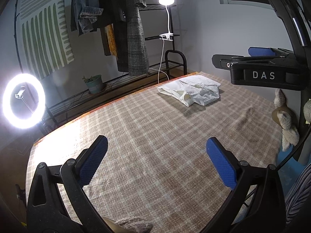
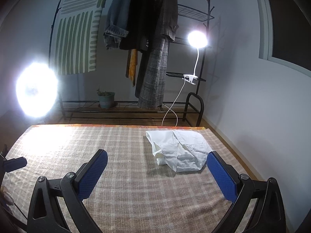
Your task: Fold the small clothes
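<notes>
- We hold the left gripper (image 1: pixel 156 161) with its blue-padded jaws spread wide and nothing between them, only bare cloth beneath.
- We hold the right gripper (image 2: pixel 157 171) likewise spread wide and empty; in the left wrist view its black body, lettered DAS, juts in from the upper right, above the bed.
- White shirt (image 2: pixel 179 150): folded into a rumpled bundle, lying flat on the plaid blanket (image 2: pixel 126 190). It sits just ahead of the right gripper's right-hand pad, not touching it, and well ahead and to the right of the left gripper.
- Plaid blanket: beige and white checks, covering the whole working surface under both grippers; an orange edge shows along its far side.
- Ring light (image 1: pixel 24 101): lit, to the far left of both grippers, beyond the blanket's edge; it glares strongly in the right wrist view.
- Clip lamp (image 2: pixel 197 39): lit, white gooseneck, clamped to a shelf of the black garment rack (image 2: pixel 194 13) beyond the shirt; its white cord trails down toward the floor.
- Garment rack: carries a denim jacket (image 2: pixel 117 17), a black jacket (image 2: pixel 141 15) and a checked coat (image 2: pixel 161 62), straight ahead across the room.
- Potted plant (image 2: pixel 106 99): on the rack's lowest shelf.
- Green-striped hanging (image 2: pixel 77 38): at the rack's left end.
- Nothing lies between either gripper and the shirt.
</notes>
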{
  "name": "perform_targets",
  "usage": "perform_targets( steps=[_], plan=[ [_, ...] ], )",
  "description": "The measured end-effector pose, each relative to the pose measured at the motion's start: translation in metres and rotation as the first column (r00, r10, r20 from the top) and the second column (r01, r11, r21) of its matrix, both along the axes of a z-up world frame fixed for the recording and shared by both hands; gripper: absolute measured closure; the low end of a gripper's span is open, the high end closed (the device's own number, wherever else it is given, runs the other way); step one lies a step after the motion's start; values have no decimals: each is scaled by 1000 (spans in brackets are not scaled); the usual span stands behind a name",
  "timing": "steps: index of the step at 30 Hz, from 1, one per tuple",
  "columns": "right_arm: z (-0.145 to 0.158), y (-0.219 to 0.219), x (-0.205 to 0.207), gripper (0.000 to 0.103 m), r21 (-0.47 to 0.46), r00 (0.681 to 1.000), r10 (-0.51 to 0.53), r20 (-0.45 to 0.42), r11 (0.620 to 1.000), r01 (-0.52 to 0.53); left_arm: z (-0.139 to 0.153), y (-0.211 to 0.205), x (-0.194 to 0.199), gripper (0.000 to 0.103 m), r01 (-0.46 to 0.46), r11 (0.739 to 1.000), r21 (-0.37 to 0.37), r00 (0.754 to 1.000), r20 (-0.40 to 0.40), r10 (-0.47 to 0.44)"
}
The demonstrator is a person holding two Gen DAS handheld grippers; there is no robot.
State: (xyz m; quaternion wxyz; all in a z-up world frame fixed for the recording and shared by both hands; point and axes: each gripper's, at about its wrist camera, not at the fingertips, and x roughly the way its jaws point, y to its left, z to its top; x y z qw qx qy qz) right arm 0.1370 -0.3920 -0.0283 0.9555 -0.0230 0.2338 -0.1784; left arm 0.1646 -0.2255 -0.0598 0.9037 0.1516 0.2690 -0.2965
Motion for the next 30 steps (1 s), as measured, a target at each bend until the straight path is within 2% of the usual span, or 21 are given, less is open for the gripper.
perform_targets(
  steps=[30],
  plan=[
    [3, 2, -1, 0, -1, 1000, 7, 3, 1000, -7, 1, -3, -5, 0, 0, 1000, 0, 1000, 0, 0]
  ],
)
